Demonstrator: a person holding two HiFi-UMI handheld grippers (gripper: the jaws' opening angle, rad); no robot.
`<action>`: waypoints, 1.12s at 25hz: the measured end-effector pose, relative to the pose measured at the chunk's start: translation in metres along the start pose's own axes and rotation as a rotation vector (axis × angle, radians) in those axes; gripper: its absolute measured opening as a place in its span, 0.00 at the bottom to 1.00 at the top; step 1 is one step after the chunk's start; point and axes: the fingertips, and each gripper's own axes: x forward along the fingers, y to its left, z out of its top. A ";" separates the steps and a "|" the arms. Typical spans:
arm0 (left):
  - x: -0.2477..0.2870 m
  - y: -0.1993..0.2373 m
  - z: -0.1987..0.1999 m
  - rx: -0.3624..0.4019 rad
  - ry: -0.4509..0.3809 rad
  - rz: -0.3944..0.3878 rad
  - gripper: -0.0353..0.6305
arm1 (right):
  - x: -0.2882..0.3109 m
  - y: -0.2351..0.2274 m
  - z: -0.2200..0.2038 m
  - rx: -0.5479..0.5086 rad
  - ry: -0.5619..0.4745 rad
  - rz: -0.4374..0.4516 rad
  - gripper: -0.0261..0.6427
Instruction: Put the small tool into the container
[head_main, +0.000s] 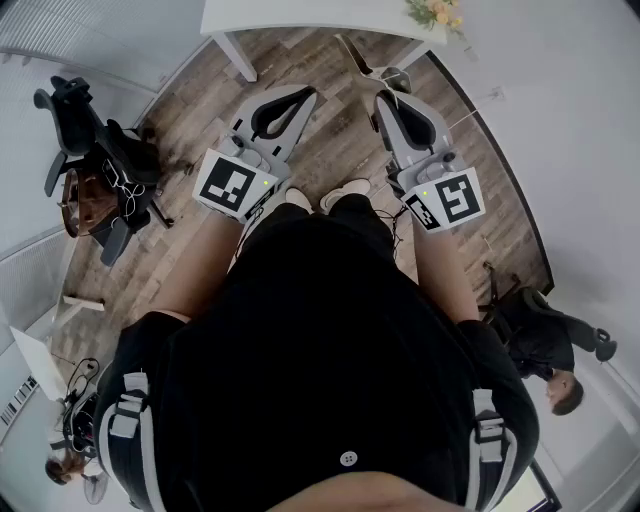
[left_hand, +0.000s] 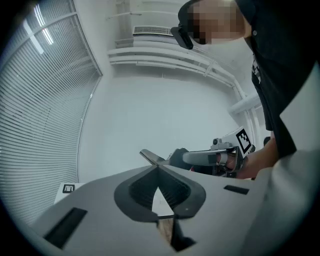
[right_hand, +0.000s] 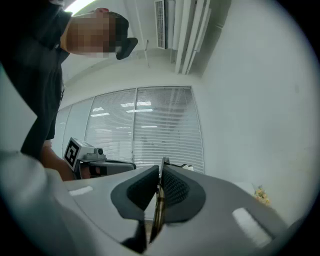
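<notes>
No small tool and no container show in any view. In the head view both grippers are held out in front of the person's black-clad body, above the wooden floor (head_main: 330, 150). My left gripper (head_main: 306, 93) has its jaws together with nothing between them; in the left gripper view its tips (left_hand: 158, 166) meet at a point. My right gripper (head_main: 382, 98) is also closed and empty; in the right gripper view only a thin slit runs between its pads (right_hand: 175, 187). Each gripper view shows the other gripper off to the side.
A white table (head_main: 300, 20) with a flower bunch (head_main: 437, 12) stands at the far edge. A black office chair (head_main: 95, 150) is at the left, another person (head_main: 545, 345) at the right. The holder's shoes (head_main: 340, 192) are below the grippers. Window blinds (right_hand: 145, 130) line the walls.
</notes>
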 end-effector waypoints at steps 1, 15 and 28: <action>0.000 -0.004 -0.002 -0.002 0.003 -0.001 0.06 | -0.004 0.001 0.000 -0.001 0.001 -0.002 0.08; -0.019 -0.032 -0.006 -0.008 -0.011 0.004 0.06 | -0.023 0.026 -0.006 0.016 0.012 0.017 0.08; -0.003 -0.021 -0.016 -0.022 0.003 0.013 0.06 | -0.013 0.009 -0.018 0.029 0.043 0.008 0.08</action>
